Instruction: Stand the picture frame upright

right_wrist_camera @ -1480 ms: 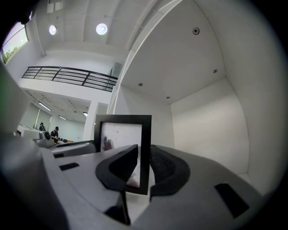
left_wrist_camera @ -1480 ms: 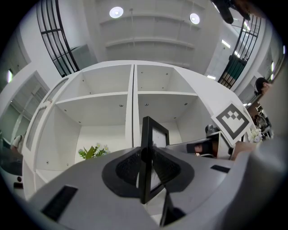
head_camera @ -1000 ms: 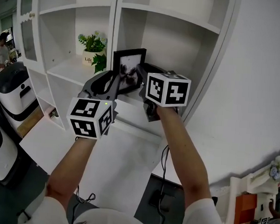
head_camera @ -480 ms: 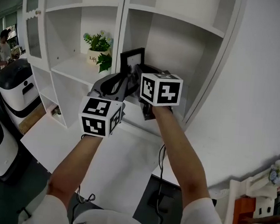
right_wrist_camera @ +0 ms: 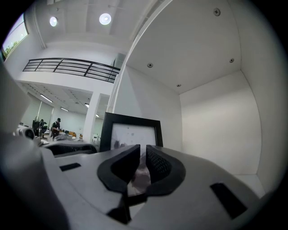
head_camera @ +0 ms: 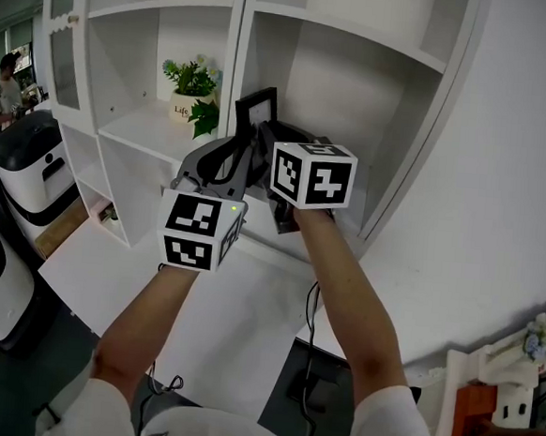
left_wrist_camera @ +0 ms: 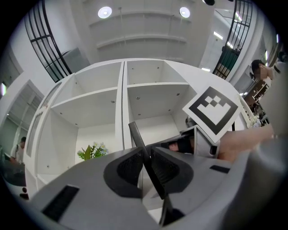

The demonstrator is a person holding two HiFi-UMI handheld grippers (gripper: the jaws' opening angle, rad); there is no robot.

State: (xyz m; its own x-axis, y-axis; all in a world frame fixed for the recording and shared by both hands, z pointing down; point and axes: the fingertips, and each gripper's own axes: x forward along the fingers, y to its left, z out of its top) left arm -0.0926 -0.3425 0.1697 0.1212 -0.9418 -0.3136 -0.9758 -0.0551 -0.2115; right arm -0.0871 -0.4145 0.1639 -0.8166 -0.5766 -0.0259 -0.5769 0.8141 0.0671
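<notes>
A black picture frame stands on the shelf just right of the divider. In the left gripper view I see it edge-on as a thin dark bar, and my left gripper is shut on that edge. The right gripper view shows the frame's face, upright, straight ahead. My right gripper has just been closing, and only a narrow slit is left. I see nothing clamped in it. In the head view the left gripper and right gripper meet at the frame.
A potted plant sits in the compartment left of the divider. The shelf's side wall closes the frame's compartment on the right. A white ledge juts out below. A white appliance stands at the far left.
The frame's face showed broadly a second ago and now looks narrower, turned more edge-on to the head view. The right gripper has shifted a little left toward it, closer to the left gripper.
</notes>
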